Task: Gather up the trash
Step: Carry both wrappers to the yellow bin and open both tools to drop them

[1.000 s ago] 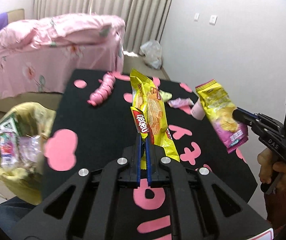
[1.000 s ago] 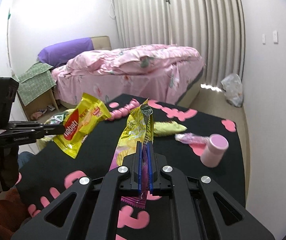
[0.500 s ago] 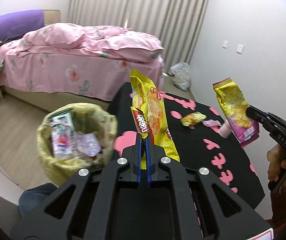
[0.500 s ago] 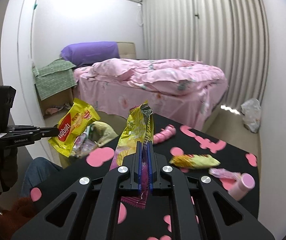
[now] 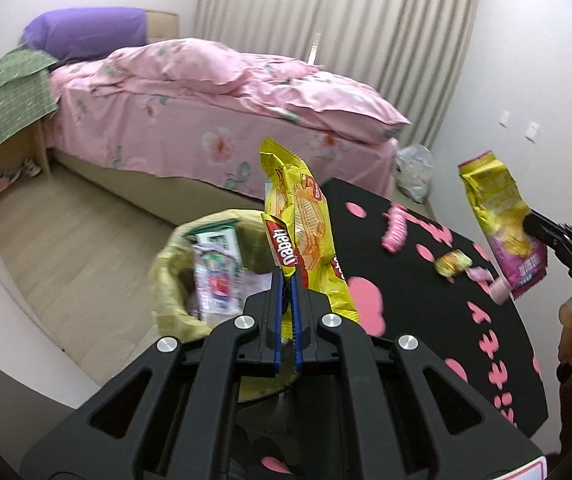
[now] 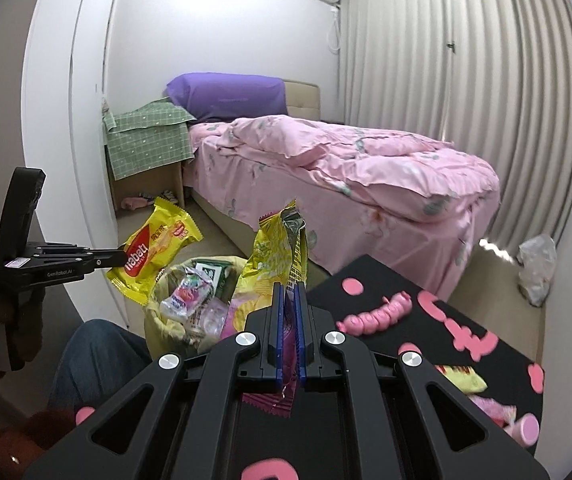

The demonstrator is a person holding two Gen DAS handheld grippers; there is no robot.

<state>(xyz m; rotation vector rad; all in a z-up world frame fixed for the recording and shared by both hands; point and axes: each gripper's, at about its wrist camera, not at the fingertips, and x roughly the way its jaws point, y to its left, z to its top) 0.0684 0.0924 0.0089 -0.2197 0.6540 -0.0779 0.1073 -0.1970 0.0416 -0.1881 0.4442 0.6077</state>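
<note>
Both grippers hold a snack bag in the air near the trash bin.

The left gripper [image 5: 286,280] is clamped on the lower end of a yellow wafer bag [image 5: 301,220], which stands up from between the fingers, in front of and partly above the trash bin [image 5: 170,280]. The right gripper [image 6: 289,296] is clamped on a yellow and purple chip bag [image 6: 278,256]; its bottom edge hangs out behind the fingers and its open top points up. The trash bin, lined with a yellow bag and already holding wrappers, stands on the floor just beside the black table [image 5: 425,320]. On the table lie a pink wrapper [image 5: 393,228], a small yellow wrapper [image 5: 451,262] and a pink bottle [image 6: 525,428]. A bed [image 6: 345,176] stands behind.
</note>
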